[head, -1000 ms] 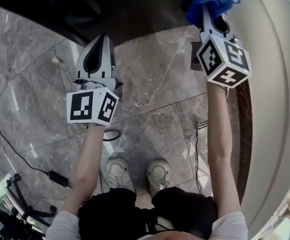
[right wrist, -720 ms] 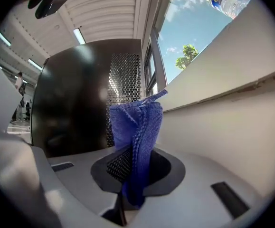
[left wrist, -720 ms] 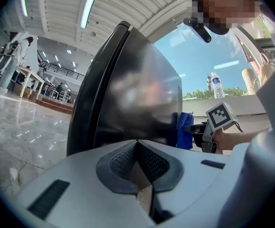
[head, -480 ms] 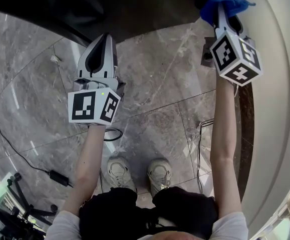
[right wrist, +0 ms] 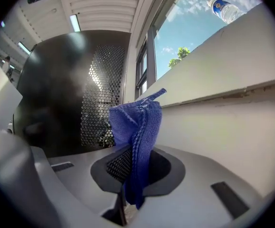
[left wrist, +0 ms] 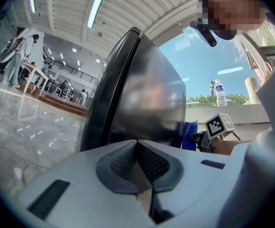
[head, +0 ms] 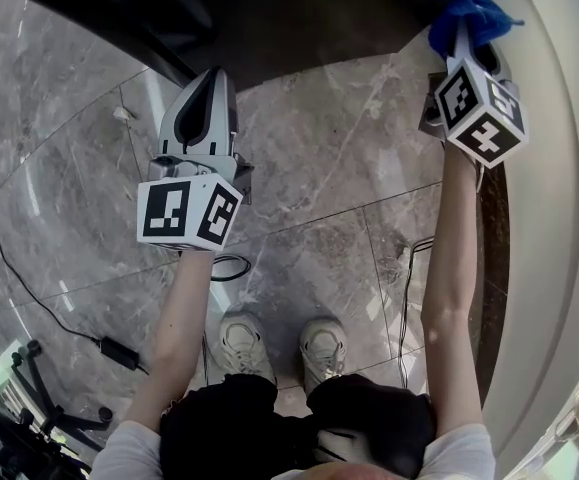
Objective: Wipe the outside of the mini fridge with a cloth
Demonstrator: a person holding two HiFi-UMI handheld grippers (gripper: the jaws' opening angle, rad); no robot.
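Right gripper (right wrist: 130, 167) pinching blue cloth (right wrist: 138, 122), cloth sticking up past tips. Fridge (right wrist: 56, 94) standing just ahead-left, mesh side (right wrist: 104, 89) facing cloth; wall (right wrist: 213, 127) hugging right. Left gripper (left wrist: 138, 148) pressed together, empty, pointing at fridge.

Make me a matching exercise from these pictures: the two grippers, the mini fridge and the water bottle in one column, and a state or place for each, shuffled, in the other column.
Column one
1. left gripper
2. right gripper
3. mini fridge
4. water bottle

Column two
A. stands on the ledge by the window
B. shut on the blue cloth
C. shut, with nothing between its jaws
D. black, with a perforated panel

Pairs: 1-C, 2-B, 3-D, 4-A
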